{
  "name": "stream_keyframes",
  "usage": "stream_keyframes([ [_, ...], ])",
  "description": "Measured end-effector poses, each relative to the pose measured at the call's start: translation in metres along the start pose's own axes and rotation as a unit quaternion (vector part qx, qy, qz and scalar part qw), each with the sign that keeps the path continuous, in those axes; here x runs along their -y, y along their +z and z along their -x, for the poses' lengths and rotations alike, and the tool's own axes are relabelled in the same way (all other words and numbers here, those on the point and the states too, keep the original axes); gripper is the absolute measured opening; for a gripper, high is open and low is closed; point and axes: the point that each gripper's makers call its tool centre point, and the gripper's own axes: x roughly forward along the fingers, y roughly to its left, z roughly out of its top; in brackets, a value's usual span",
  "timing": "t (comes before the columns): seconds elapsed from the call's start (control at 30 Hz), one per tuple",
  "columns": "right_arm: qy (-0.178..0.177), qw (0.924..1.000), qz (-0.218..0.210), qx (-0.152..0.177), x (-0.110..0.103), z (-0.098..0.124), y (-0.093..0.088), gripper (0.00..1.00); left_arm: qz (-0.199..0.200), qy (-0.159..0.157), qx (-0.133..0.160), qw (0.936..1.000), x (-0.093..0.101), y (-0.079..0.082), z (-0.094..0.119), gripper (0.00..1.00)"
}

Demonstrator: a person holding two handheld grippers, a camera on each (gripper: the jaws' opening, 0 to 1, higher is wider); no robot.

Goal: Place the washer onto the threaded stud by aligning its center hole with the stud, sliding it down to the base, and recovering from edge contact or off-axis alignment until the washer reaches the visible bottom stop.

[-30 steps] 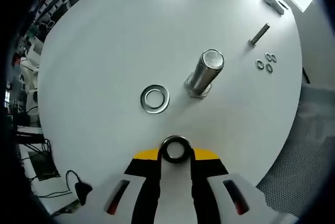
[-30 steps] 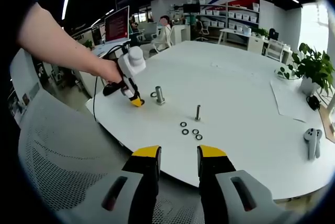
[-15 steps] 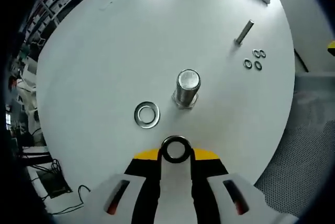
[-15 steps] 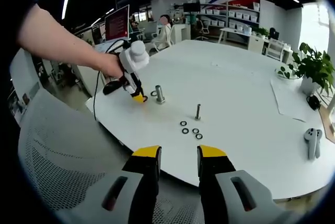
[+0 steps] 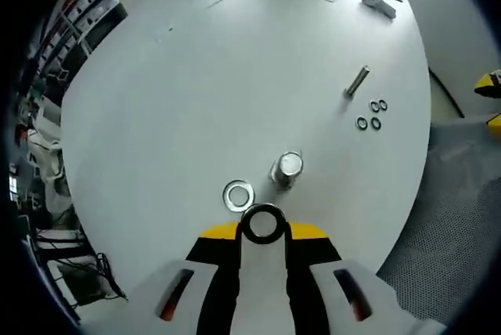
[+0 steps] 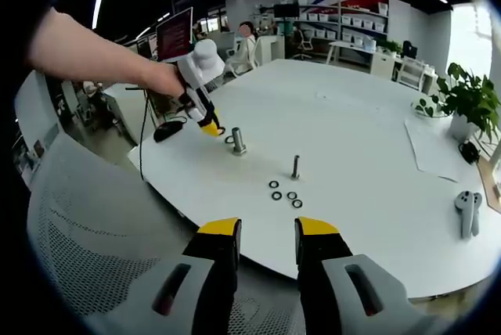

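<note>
In the left gripper view, the left gripper (image 5: pixel 263 229) pinches a dark metal ring-shaped washer (image 5: pixel 262 224) between its yellow-tipped black jaws, held above the round white table (image 5: pixel 196 77). Just beyond the tips stands the thick silver threaded stud (image 5: pixel 287 168) on its hexagonal base, seen nearly end-on (its flat top faces the camera). A second flat silver washer (image 5: pixel 237 195) lies on the tabletop just beside the stud's base, apart from it. Farther off, a slim upright silver bolt (image 5: pixel 357 81) stands near three small dark rings (image 5: pixel 371 114) lying in a cluster.

In the right gripper view, the right gripper (image 6: pixel 267 235) hangs near the table's edge above a grey mesh chair (image 6: pixel 94 225), its yellow-tipped jaws slightly parted with nothing between them. A person's hand (image 6: pixel 160 83) holds the left gripper tilted down over the stud, well apart from the right one. A white handheld controller (image 6: pixel 466 211) rests on the table's far right
</note>
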Motion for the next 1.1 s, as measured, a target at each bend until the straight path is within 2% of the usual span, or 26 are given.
stream_keyframes([
  [0.2, 0.0, 1.0, 0.001, 0.0, 0.0, -0.001, 0.0, 0.3, 0.003, -0.003, 0.012, 0.9999, 0.009, 0.015, 0.017, 0.19],
  [0.27, 0.0, 1.0, 0.002, -0.001, 0.0, -0.001, 0.0, 0.3, -0.002, -0.005, 0.014, 0.9999, 0.009, 0.017, 0.011, 0.19],
  [0.53, -0.001, 1.0, 0.003, 0.0, 0.0, -0.001, 0.0, 0.3, -0.01, -0.017, 0.02, 0.9996, 0.02, 0.033, 0.014, 0.19],
  [0.87, -0.002, 1.0, 0.004, -0.001, 0.001, -0.001, 0.0, 0.3, -0.025, -0.021, 0.013, 0.9994, 0.032, 0.041, 0.009, 0.19],
  [1.1, -0.003, 1.0, 0.005, -0.002, 0.001, -0.001, -0.001, 0.29, -0.034, -0.024, 0.006, 0.9991, 0.028, 0.041, 0.0, 0.19],
])
